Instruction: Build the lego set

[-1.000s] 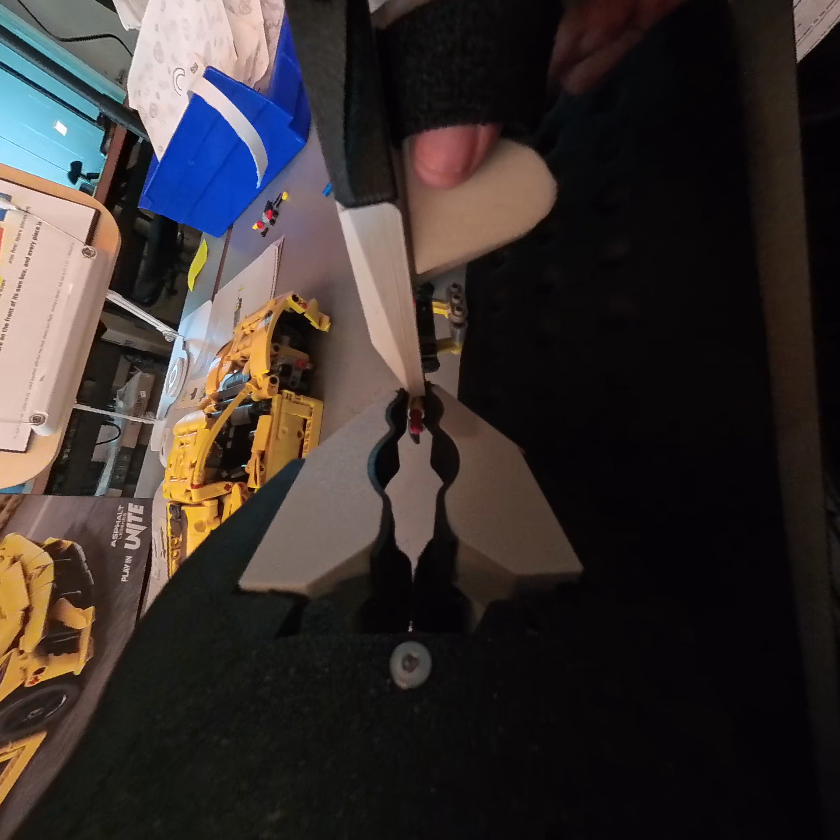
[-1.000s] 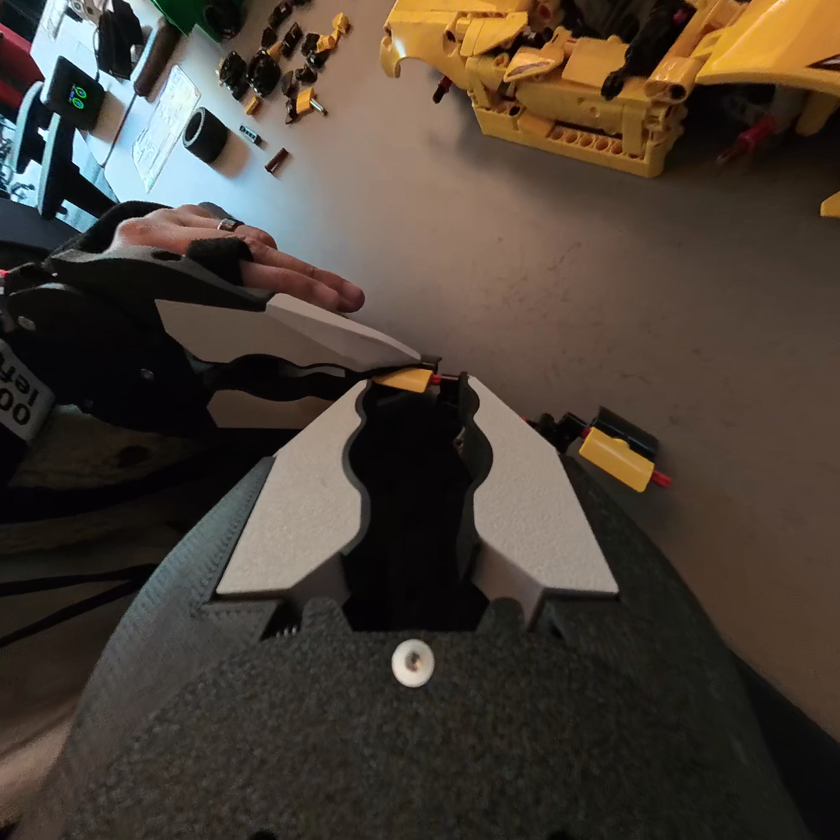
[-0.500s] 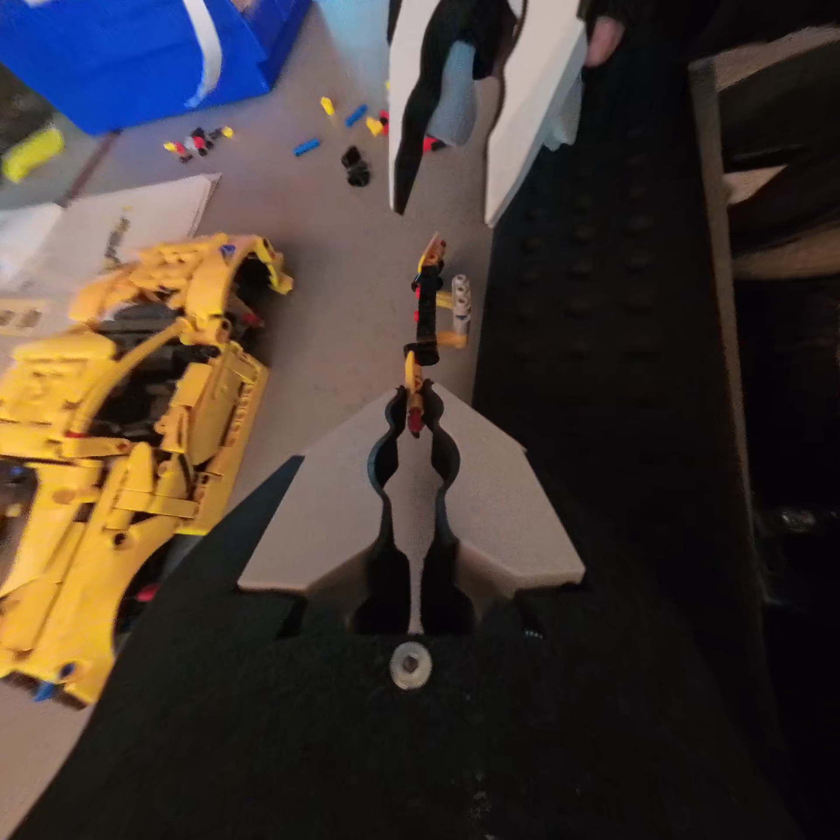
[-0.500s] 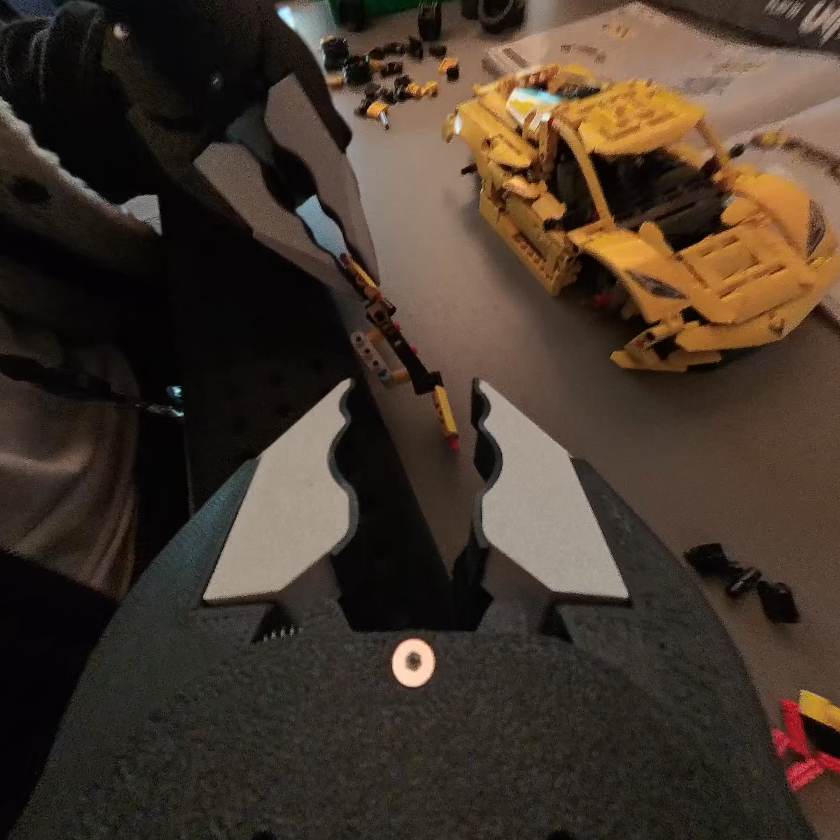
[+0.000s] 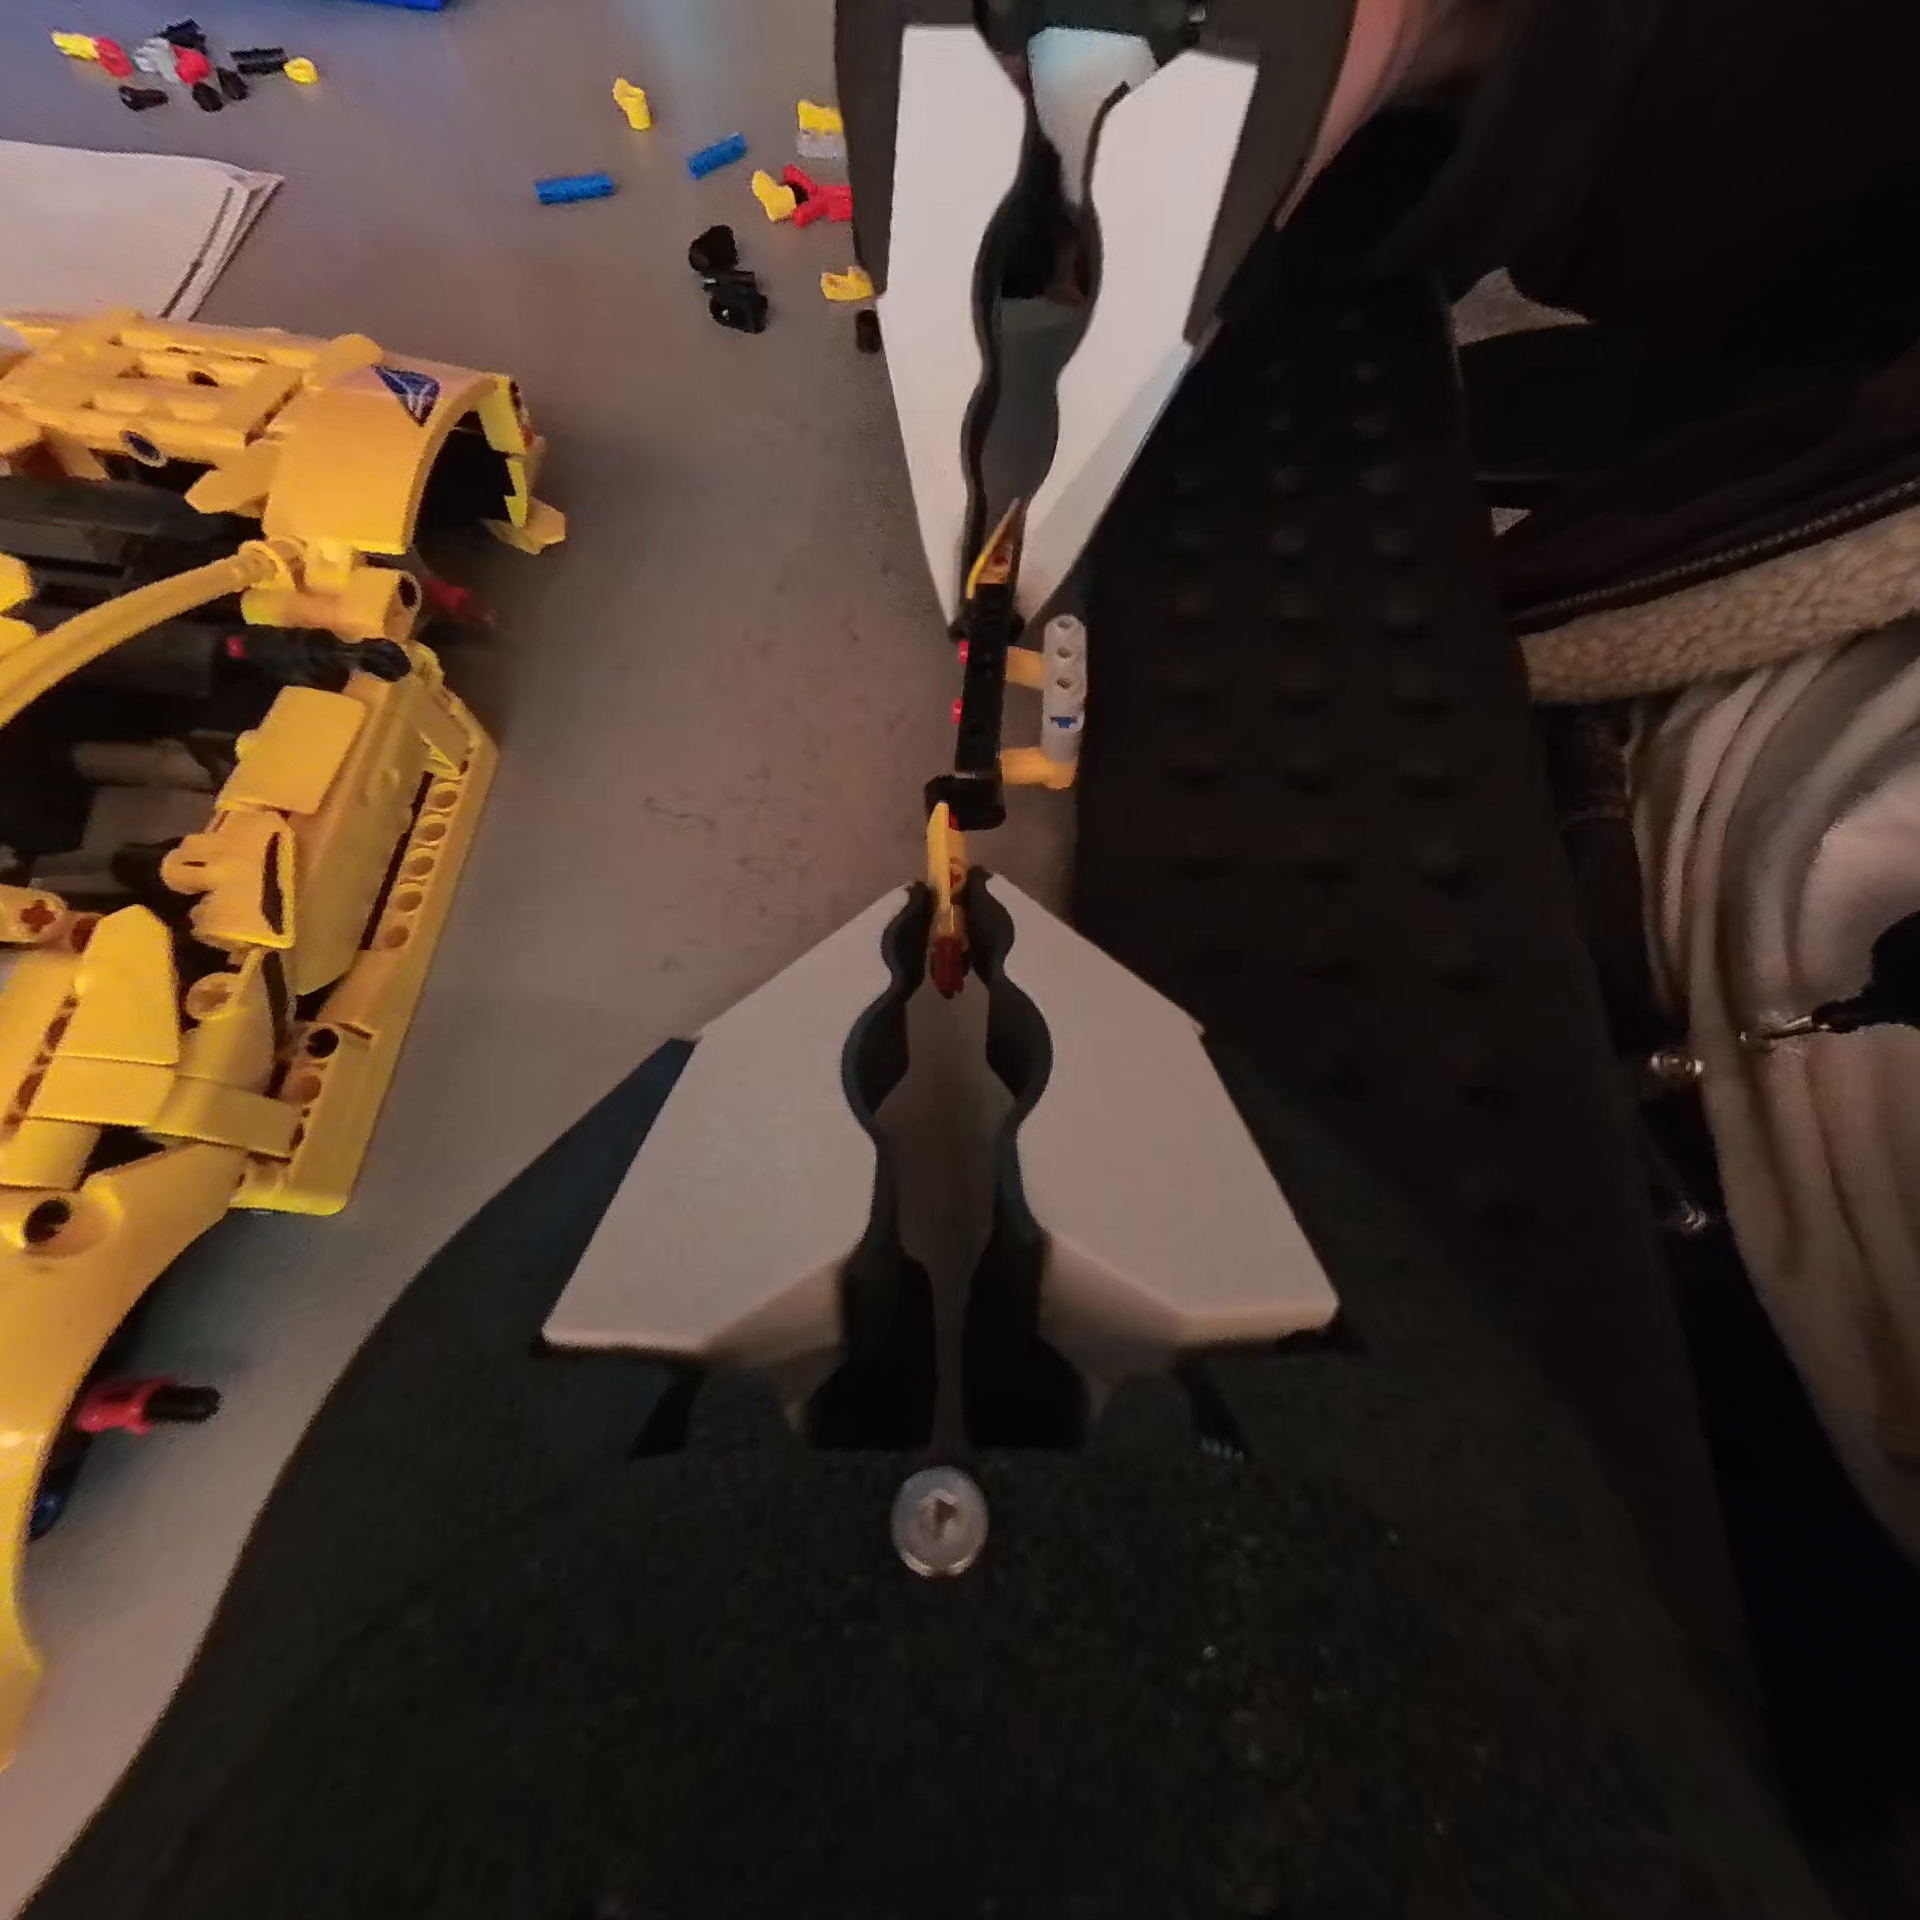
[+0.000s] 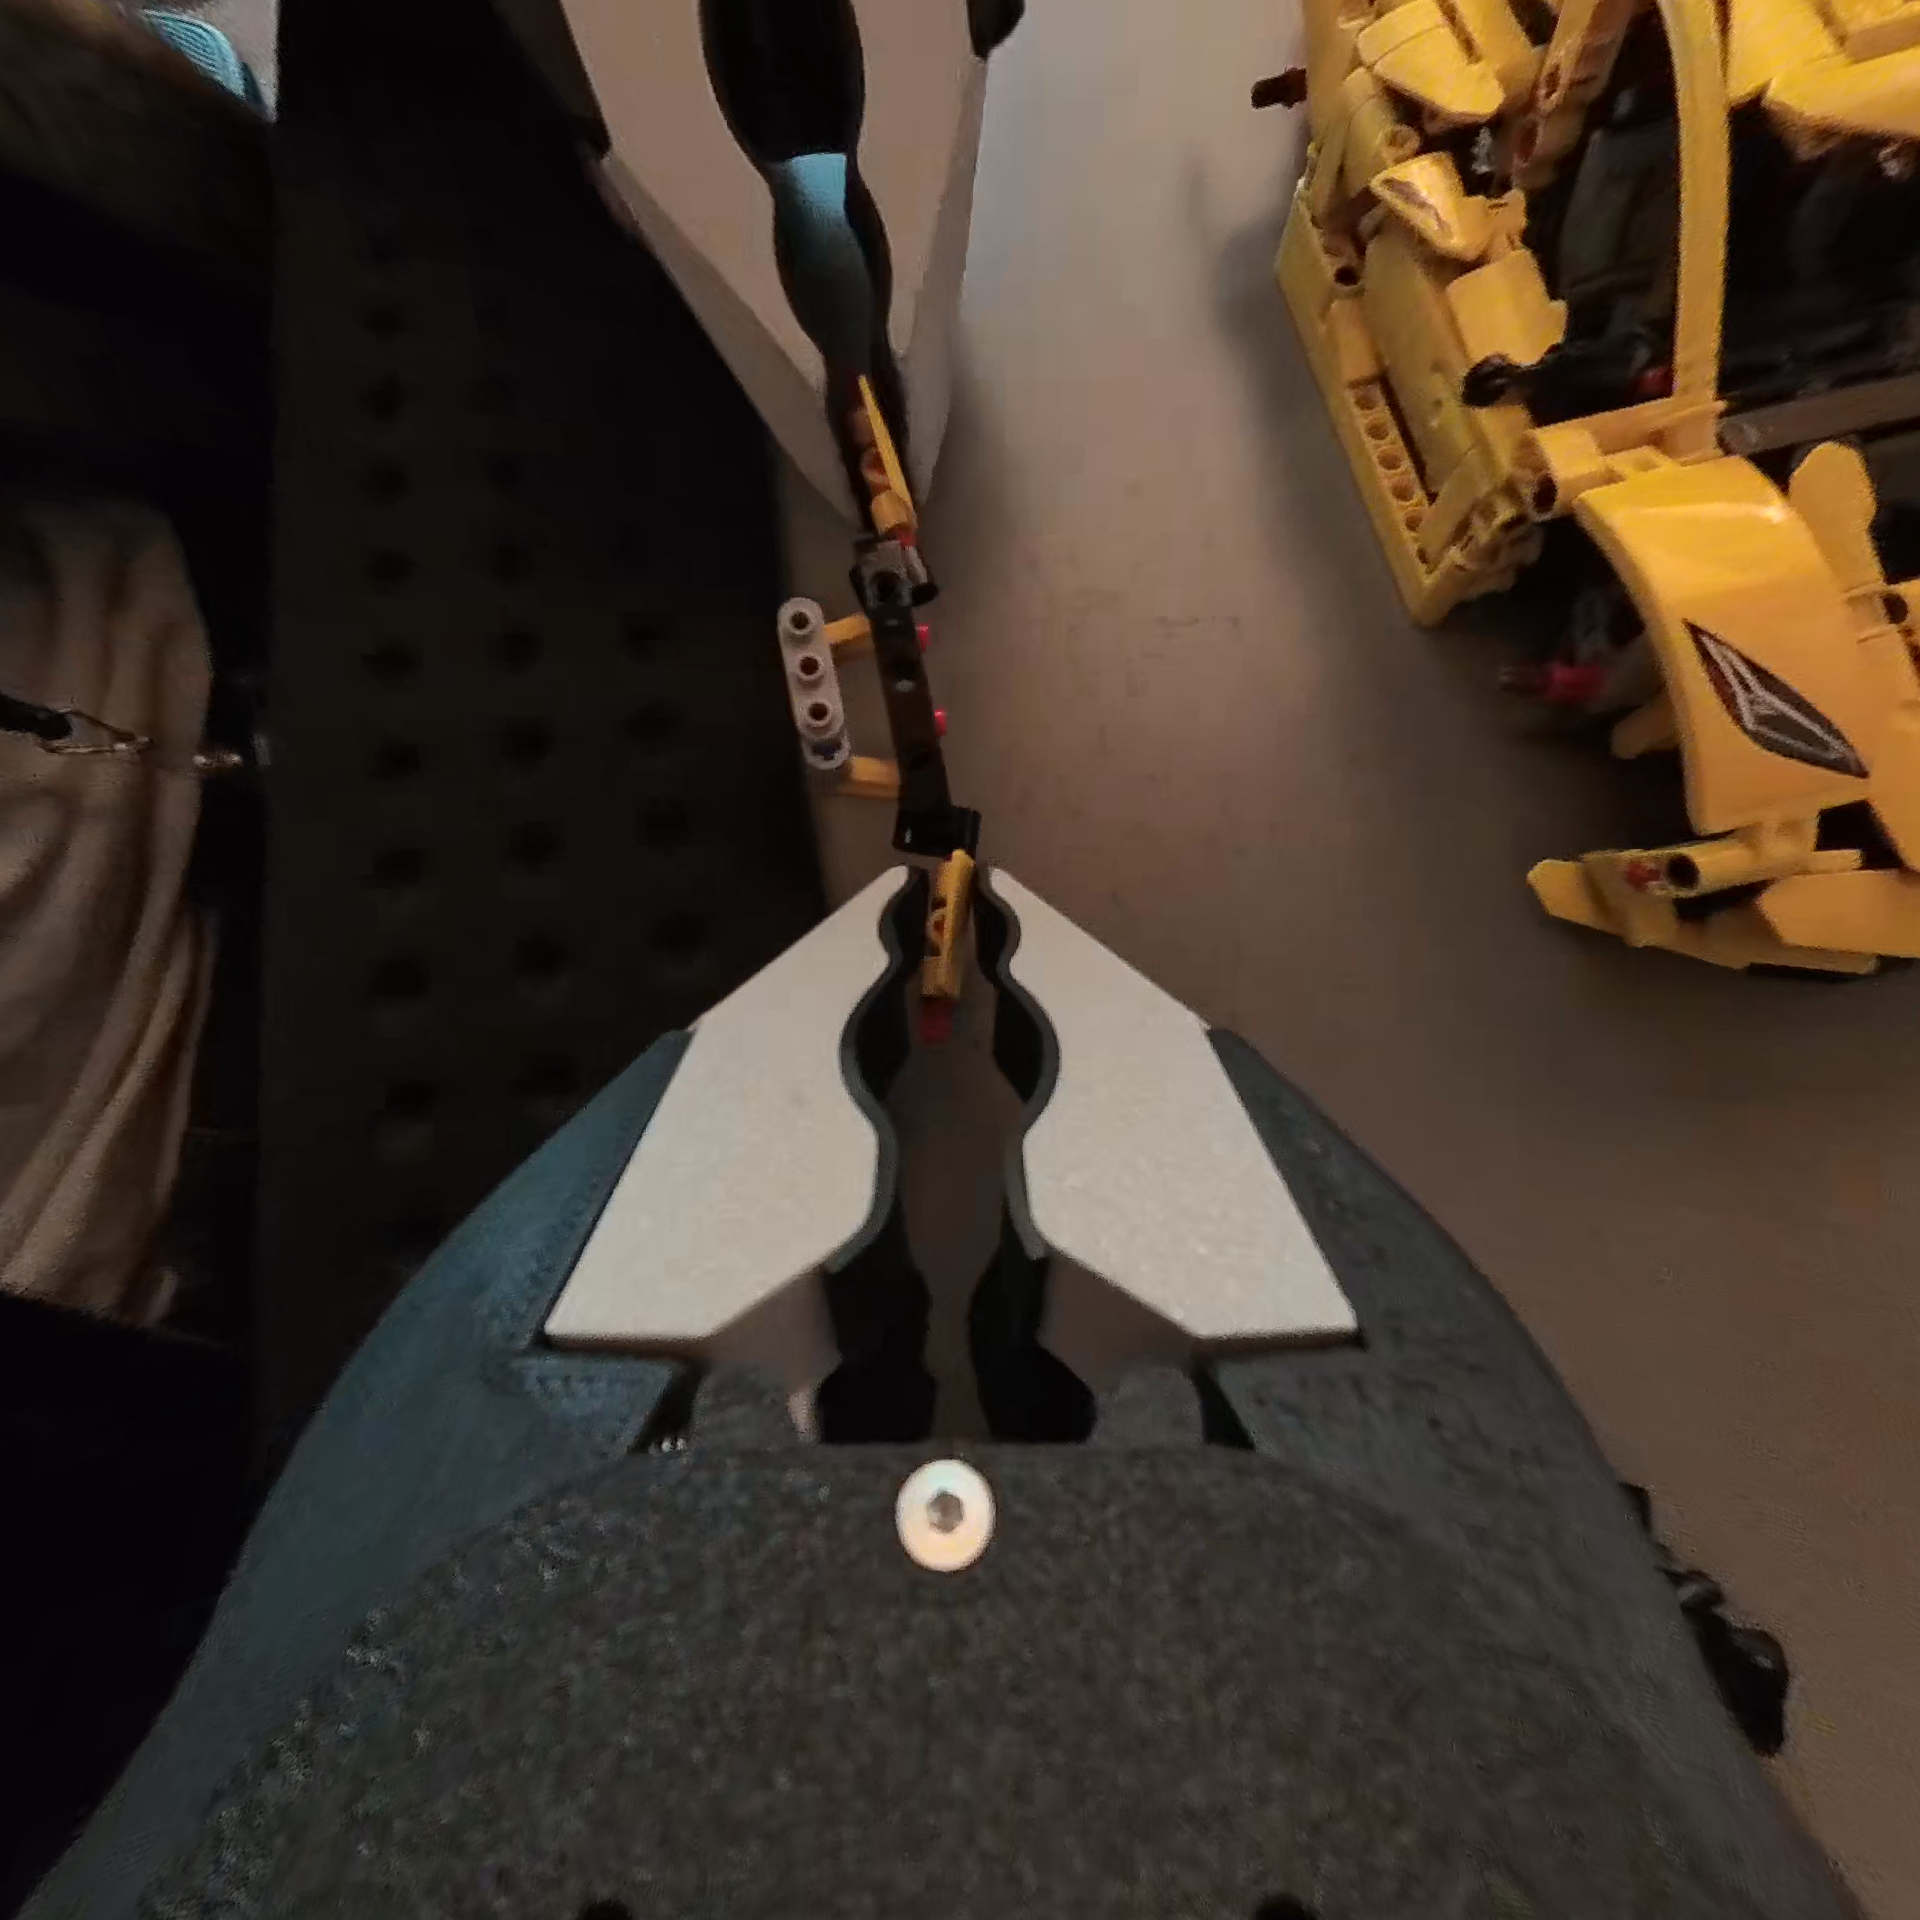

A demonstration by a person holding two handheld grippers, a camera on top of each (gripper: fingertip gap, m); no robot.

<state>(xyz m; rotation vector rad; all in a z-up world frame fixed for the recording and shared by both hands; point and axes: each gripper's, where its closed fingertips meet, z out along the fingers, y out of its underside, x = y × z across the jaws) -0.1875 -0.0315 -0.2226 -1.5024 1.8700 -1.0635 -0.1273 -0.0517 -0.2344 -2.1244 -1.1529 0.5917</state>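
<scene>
A slim sub-assembly, a black beam (image 5: 982,707) with yellow end pieces, red pins and a grey three-hole connector (image 5: 1065,675), hangs between my two grippers above the table edge. My left gripper (image 5: 948,894) is shut on its near yellow end. In the left wrist view my right gripper (image 5: 995,592) grips the far end. In the right wrist view my right gripper (image 6: 948,883) is shut on a yellow end piece, the beam (image 6: 914,696) runs ahead, and my left gripper (image 6: 883,488) holds the other end. The partly built yellow car (image 5: 208,831) lies beside them and also shows in the right wrist view (image 6: 1610,416).
Loose blue, yellow, red and black pieces (image 5: 727,177) lie scattered beyond the car. A white booklet (image 5: 104,229) sits at the far left. A black studded surface (image 5: 1299,727) borders the table, with a person's light clothing (image 5: 1766,935) beyond. Small black parts (image 6: 1714,1621) lie near my right gripper. Tip to tip, the grippers are about 7 cm apart.
My right gripper was open around the sub-assembly's end half a second ago and has now shut on it. My left gripper kept its hold. Both grippers have lined up facing each other.
</scene>
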